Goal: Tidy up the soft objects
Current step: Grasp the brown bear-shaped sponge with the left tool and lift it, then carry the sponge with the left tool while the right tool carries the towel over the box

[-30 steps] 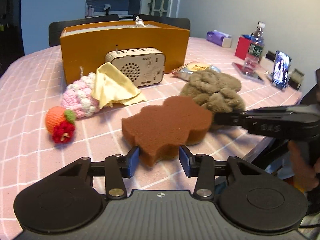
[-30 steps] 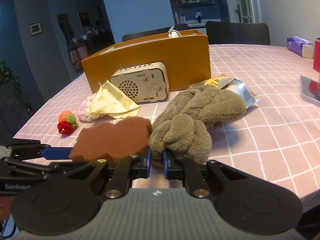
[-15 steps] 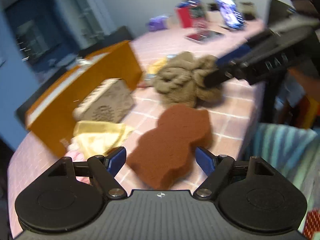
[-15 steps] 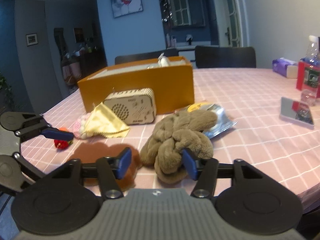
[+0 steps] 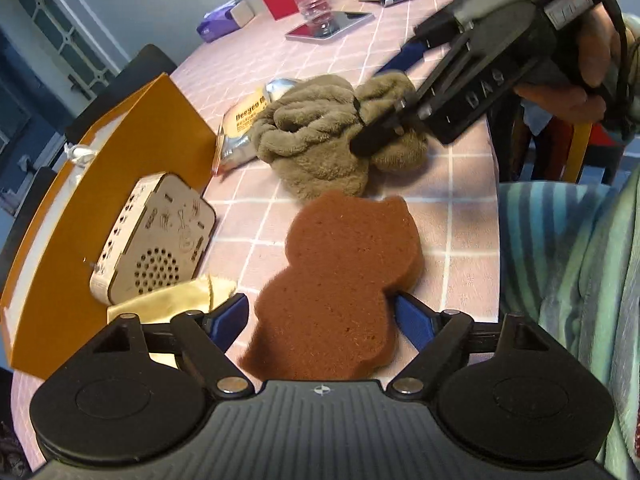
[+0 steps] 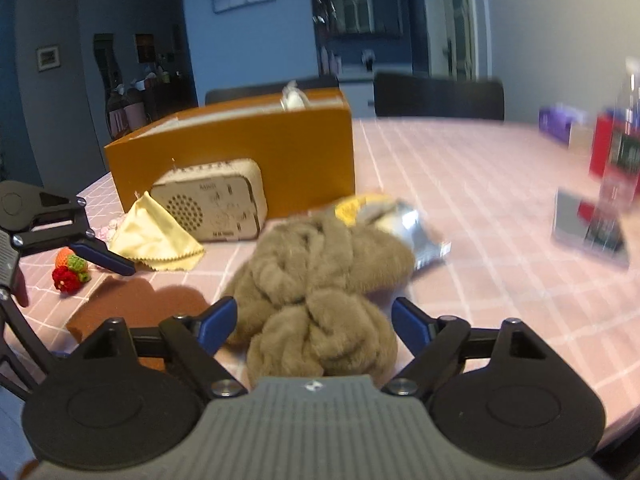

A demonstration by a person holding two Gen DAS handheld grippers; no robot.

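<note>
The porous, bear-shaped brown sponge (image 5: 344, 276) is straddled by the wide-open left claw (image 5: 320, 316), nothing gripped, while the fluffy knotted plush (image 6: 320, 280) beside it is flanked by the spread right claw (image 6: 314, 320).

Home dining room: tablecloth (image 6: 460, 184), chairs (image 6: 438, 96).

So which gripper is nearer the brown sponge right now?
Left. The left gripper straddles the brown sponge, jaws open; the right gripper sits open around the plush towel beside it.
</note>
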